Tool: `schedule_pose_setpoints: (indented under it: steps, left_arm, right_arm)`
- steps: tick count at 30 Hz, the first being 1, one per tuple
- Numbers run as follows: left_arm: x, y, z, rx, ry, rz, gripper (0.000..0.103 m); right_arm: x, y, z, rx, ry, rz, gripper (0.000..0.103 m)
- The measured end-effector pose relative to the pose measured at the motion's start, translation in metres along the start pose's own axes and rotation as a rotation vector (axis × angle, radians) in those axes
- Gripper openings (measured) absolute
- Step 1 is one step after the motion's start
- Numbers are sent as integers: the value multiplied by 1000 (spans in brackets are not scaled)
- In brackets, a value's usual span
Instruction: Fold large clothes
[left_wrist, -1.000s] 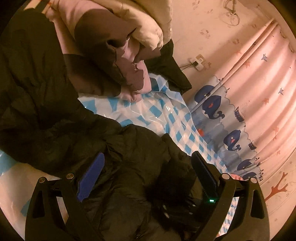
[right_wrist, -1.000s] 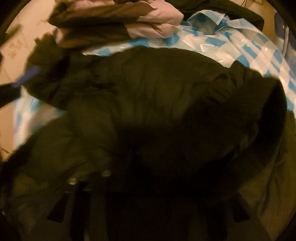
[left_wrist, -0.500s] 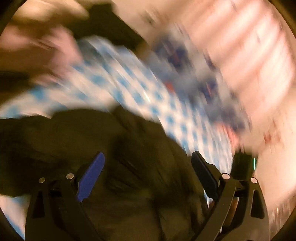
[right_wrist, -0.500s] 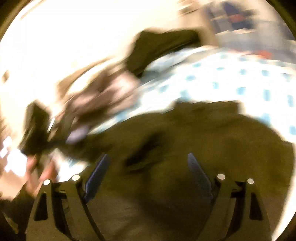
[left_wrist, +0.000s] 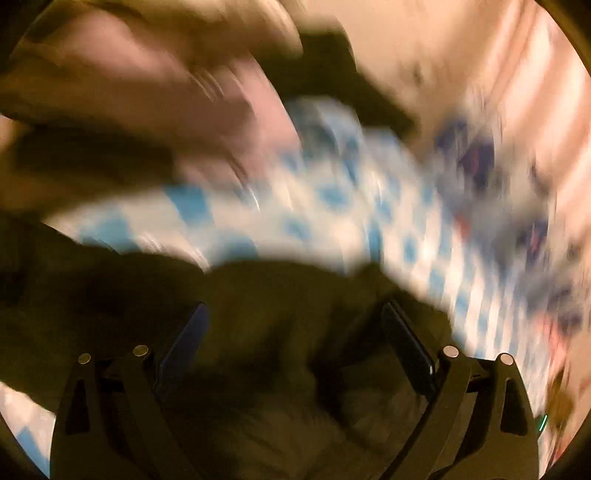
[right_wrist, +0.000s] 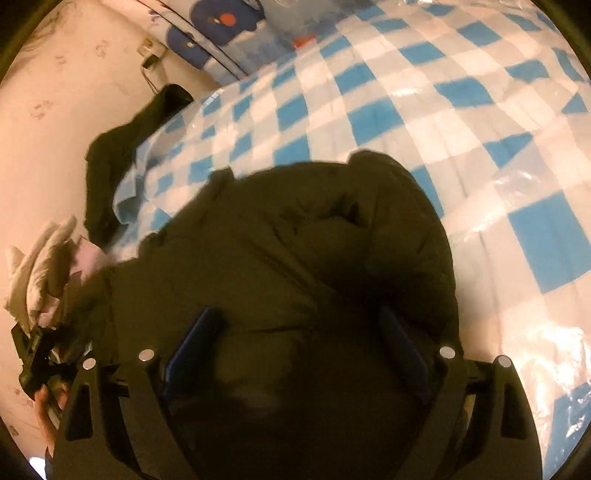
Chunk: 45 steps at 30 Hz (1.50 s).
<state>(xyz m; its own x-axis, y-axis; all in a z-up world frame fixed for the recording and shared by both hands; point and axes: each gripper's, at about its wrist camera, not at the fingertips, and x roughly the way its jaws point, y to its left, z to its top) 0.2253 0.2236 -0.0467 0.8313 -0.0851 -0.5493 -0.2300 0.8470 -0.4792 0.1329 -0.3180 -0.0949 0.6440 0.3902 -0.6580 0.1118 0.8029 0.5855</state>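
A: We see the big dark olive puffy jacket (right_wrist: 295, 251) bunched in a rounded heap on the blue-and-white checked plastic sheet (right_wrist: 461, 122), filling the near middle of the right wrist view.

B: We have our right gripper (right_wrist: 295, 354) above it, the two blue-padded fingers (right_wrist: 192, 343) spread wide apart and pressing on nothing; the jacket lies under and between them.

A: On the left wrist view we get heavy blur. Our left gripper (left_wrist: 295, 350) also has its fingers wide apart over dark jacket cloth (left_wrist: 258, 314), and we cannot tell whether they touch it.

B: Far left in the right view we see a second dark garment (right_wrist: 122, 155) draped against the pale wall (right_wrist: 55, 110), and a pile of cream and pink clothes (right_wrist: 44, 266) at the left edge.

A: Beyond the sheet hangs a pink curtain with blue whales (right_wrist: 218, 22).
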Motion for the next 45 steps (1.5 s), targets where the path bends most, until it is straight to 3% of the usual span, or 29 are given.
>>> schedule_pose_setpoints:
  steps: [3, 5, 6, 7, 8, 9, 11, 12, 14, 15, 18, 20, 23, 26, 29, 34, 36, 37, 42, 45]
  left_arm:
    - [-27, -48, 0, 123, -55, -216, 91]
    - [-18, -98, -18, 247, 9, -363, 91]
    - [-7, -115, -26, 291, 63, -392, 91]
    - [16, -135, -37, 339, 146, -376, 91]
    - [27, -141, -43, 346, 172, -334, 91]
    - [39, -138, -43, 315, 189, -290, 91]
    - [49, -105, -30, 148, 192, -270, 91]
    - [47, -87, -21, 88, 174, -248, 91]
    - [38, -60, -8, 85, 128, -183, 91]
    - [40, -50, -2, 90, 144, -170, 91]
    - [80, -34, 4, 83, 395, -176, 91]
    - [98, -35, -8, 135, 522, -218, 91]
    - [104, -28, -20, 193, 538, -209, 91]
    - [100, -22, -15, 243, 464, -173, 91]
    - [105, -29, -9, 312, 450, -159, 91]
    - [127, -53, -30, 510, 564, -112, 89]
    - [123, -54, -35, 550, 580, -109, 29]
    - [117, -52, -34, 527, 599, -140, 21]
    - [65, -51, -28, 558, 585, -218, 20]
    - [59, -37, -32, 613, 616, -154, 20]
  right_arm:
    - [7, 22, -5, -94, 27, -6, 87]
    - [-2, 30, -7, -118, -26, 44, 87]
    - [-15, 36, -7, -125, -91, 88, 87]
    - [-25, 36, -6, -129, -129, 95, 87]
    - [-32, 37, -6, -131, -152, 94, 87]
    - [-38, 35, -4, -126, -164, 97, 87]
    - [-45, 49, -5, -186, -143, 53, 87]
    - [-48, 71, -14, -325, -133, 29, 87]
    - [-45, 117, -39, -573, -125, -22, 88]
    - [-35, 143, -52, -680, -101, -1, 88]
    - [6, 215, -85, -886, 6, 29, 88]
    - [26, 243, -93, -928, 61, 31, 88]
    - [21, 244, -85, -854, 39, 32, 88]
    - [7, 214, -74, -805, 28, -35, 88]
    - [-9, 175, -65, -742, 23, -101, 88]
    - [-39, 104, -37, -488, -35, -125, 88]
    - [-43, 82, -28, -407, -54, -140, 88]
    - [-44, 76, -27, -388, -58, -145, 88]
    - [-46, 54, -19, -317, -83, -148, 88]
    - [-38, 42, -19, -277, -43, -181, 88]
